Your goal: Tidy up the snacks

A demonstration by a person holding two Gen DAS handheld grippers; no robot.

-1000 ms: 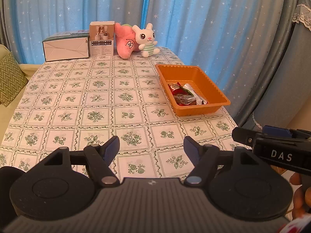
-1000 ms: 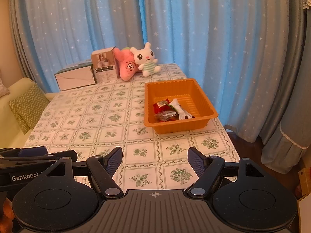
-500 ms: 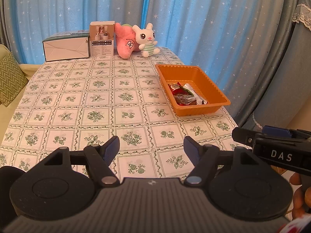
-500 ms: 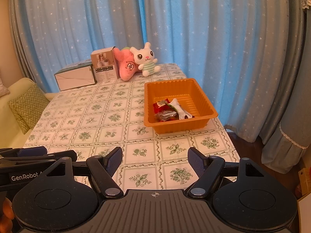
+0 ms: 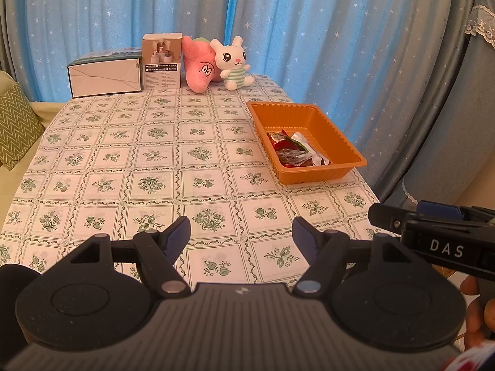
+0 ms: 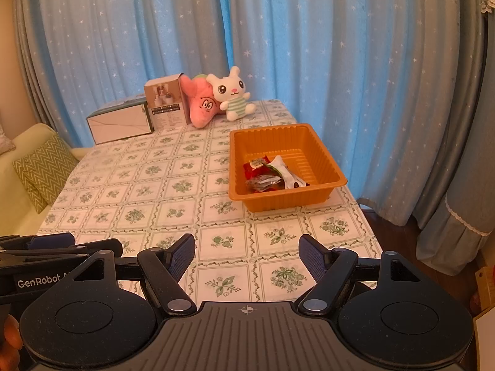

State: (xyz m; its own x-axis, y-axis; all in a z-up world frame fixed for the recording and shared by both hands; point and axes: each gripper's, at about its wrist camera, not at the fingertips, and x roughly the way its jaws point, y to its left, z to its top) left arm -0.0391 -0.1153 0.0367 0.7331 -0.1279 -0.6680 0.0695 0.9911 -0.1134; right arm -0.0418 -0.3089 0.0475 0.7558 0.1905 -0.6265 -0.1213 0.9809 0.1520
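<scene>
An orange plastic tray [image 5: 334, 130] [image 6: 324, 160] sits near the table's right edge. Several snack packets [image 5: 294, 153] [image 6: 272, 173], red, dark and white, lie piled in its near half. My left gripper [image 5: 241, 232] hovers open over the near part of the tablecloth, nothing between its fingers. My right gripper [image 6: 247, 247] is open too, held over the near edge, well short of the tray. Each gripper shows at the edge of the other's view.
A floral tablecloth [image 5: 123, 160] covers the table. At the far end stand a white box [image 5: 103, 75], a small upright carton [image 5: 161, 60], a pink plush [image 5: 199, 63] and a white bunny plush [image 5: 232, 61]. Blue star curtains hang behind. A sofa with a zigzag cushion [image 6: 43, 170] is left.
</scene>
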